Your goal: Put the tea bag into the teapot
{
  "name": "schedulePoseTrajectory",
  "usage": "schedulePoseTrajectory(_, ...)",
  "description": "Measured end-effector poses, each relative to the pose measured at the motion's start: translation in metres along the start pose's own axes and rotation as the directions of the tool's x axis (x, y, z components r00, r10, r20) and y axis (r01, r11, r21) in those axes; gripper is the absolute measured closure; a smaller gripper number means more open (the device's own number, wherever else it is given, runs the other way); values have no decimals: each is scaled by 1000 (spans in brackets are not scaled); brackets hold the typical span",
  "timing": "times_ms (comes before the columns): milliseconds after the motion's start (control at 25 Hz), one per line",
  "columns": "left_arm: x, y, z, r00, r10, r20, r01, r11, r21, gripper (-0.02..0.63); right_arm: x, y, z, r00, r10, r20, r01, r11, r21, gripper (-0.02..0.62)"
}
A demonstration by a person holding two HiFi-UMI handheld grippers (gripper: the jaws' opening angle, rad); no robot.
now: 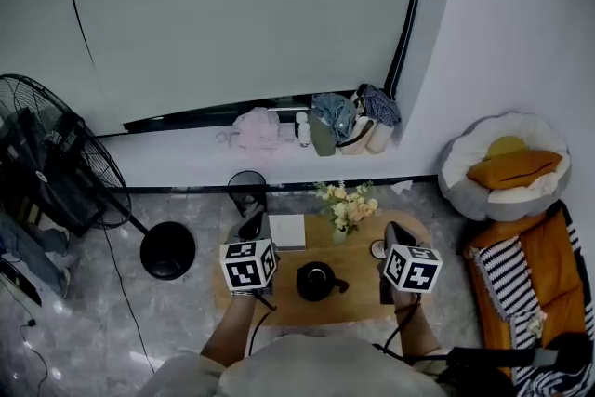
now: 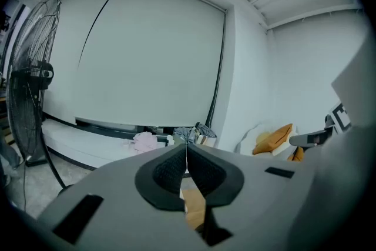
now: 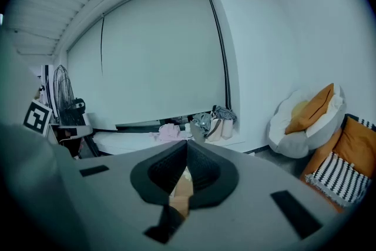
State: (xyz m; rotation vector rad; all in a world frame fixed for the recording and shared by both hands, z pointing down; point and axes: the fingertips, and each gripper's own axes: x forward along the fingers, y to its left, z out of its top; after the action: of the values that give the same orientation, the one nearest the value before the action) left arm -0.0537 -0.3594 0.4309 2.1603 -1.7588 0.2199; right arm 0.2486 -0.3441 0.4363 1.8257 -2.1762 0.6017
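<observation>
Either side of the teapot (image 1: pixel 316 281), the left gripper (image 2: pixel 186 153) and right gripper (image 3: pixel 187 150) are both clenched on nothing and held level, likely a ready pose. Tea bag: can't spot it in any view. Teapot sits mid-table (image 1: pixel 351 307), well off the edges. Flowers (image 1: pixel 346 209) crowd behind it, but above it is open.

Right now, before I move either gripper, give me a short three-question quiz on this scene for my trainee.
1. True or false: the left gripper and the right gripper both have their jaws wide apart.
2. What stands at the middle of the oval wooden table? A) a black teapot B) a red kettle C) a glass jug
3. Fill in: the vase of pale flowers stands at the table's ____ edge, near or far from the person.

Key: 1 false, both pairs of jaws are together; 2 A; 3 far.
</observation>
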Motion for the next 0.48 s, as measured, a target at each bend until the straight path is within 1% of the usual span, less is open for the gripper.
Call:
schedulePoseTrajectory(120,0,-2,-1,1000,-6,-5,6,1000,-2,586,-3,4,0,1000,-5,-2,5,1000,-20,561)
schedulePoseTrajectory(320,1,-8,-6,1000,-16,-22,16,1000,5,586,-6,10,1,1000,-1,-1,1,1000,-16,561)
schedulePoseTrajectory(480,1,-8,-12,999,-21,-29,21,1000,-6,586,-6,16,-4,1000,2,-14,-2,1000,-26,561)
